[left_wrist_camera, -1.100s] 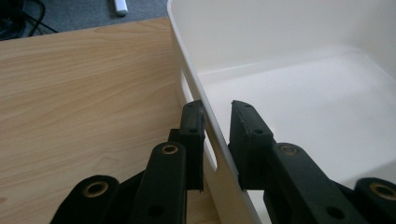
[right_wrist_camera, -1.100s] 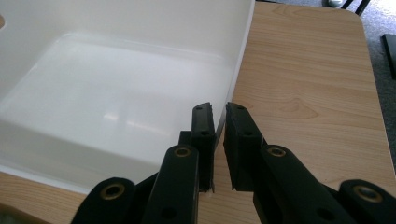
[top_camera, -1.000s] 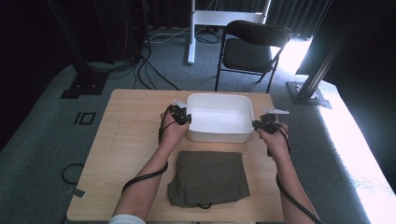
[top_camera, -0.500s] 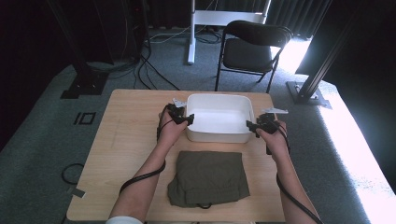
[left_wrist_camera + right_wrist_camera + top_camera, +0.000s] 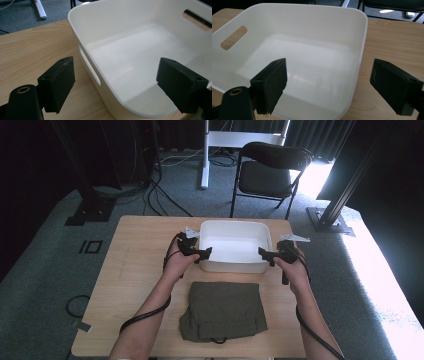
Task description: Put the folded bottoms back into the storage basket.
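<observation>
Centrally on the far half of the tabletop (image 5: 130,270) sits a white plastic bin (image 5: 235,226), long side facing the person, its far rim close to the tabletop's far edge. Bare wood lies open to the left and a narrower strip to the right of it. Rounded corners, smooth glossy walls, a slot handle cut into each short end; one slot shows in the left gripper view (image 5: 90,68), the opposite one in the right gripper view (image 5: 234,37). Bin interior is bare white floor, nothing in it.

Left tongs (image 5: 205,254) hang at the bin's near-left corner, jaws spread wide and just been opening; in the left gripper view (image 5: 125,85) the short end wall with its slot passes between the two black pads, neither pad touching it. Right tongs (image 5: 264,255) sit at the near-right corner, jaws likewise just been opening to a wide gap; in the right gripper view (image 5: 329,87) the bin's wall runs between the pads, clear of both. Both released, gripping nothing.

Just in front of the bin, nearer the person, lies a folded olive-green garment (image 5: 222,312), flat, reaching almost to the near tabletop edge, a small gap between it and the bin. Beyond the tabletop: grey carpet, a black folding chair (image 5: 270,170), cables, a white stand leg.
</observation>
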The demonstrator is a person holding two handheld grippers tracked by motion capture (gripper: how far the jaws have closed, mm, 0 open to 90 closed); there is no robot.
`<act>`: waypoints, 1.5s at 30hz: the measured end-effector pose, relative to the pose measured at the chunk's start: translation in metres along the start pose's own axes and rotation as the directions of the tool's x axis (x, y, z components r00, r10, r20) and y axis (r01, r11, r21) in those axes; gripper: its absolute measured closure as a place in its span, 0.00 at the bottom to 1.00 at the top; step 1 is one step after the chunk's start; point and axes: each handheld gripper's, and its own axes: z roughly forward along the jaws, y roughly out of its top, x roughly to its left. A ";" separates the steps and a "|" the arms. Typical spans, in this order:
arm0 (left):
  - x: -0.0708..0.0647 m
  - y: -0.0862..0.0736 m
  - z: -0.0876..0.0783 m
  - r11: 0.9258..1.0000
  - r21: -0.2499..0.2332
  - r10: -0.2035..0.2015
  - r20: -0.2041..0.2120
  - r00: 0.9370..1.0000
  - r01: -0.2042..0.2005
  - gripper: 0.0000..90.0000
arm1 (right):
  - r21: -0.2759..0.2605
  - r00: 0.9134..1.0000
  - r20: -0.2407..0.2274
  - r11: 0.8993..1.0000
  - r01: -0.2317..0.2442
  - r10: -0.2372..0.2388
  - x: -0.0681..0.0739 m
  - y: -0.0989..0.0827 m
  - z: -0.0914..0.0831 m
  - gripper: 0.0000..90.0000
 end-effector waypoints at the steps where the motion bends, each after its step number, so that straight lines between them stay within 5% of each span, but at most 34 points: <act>1: -0.001 0.000 -0.002 1.000 0.000 0.007 0.000 1.000 -0.007 0.19 | -0.002 1.000 -0.002 1.000 0.008 -0.008 0.001 0.001 -0.001 0.16; 5: -0.002 -0.002 -0.010 1.000 -0.001 -0.010 0.048 0.999 0.010 0.19 | -0.010 1.000 0.007 1.000 0.027 -0.027 0.006 0.002 -0.006 0.16; 15: -0.010 -0.010 -0.026 1.000 0.011 -0.004 0.090 0.996 0.003 0.19 | -0.022 0.997 -0.030 0.997 0.068 -0.068 0.021 -0.006 -0.017 0.15; 30: -0.024 -0.023 -0.056 0.999 -0.003 0.032 0.130 0.991 -0.032 0.19 | -0.060 0.995 -0.055 0.995 0.078 -0.082 0.030 -0.022 -0.045 0.15; 45: -0.029 -0.057 -0.077 0.999 0.000 0.036 0.149 0.988 -0.036 0.19 | -0.076 0.985 -0.111 0.989 0.124 -0.131 0.054 -0.051 -0.063 0.15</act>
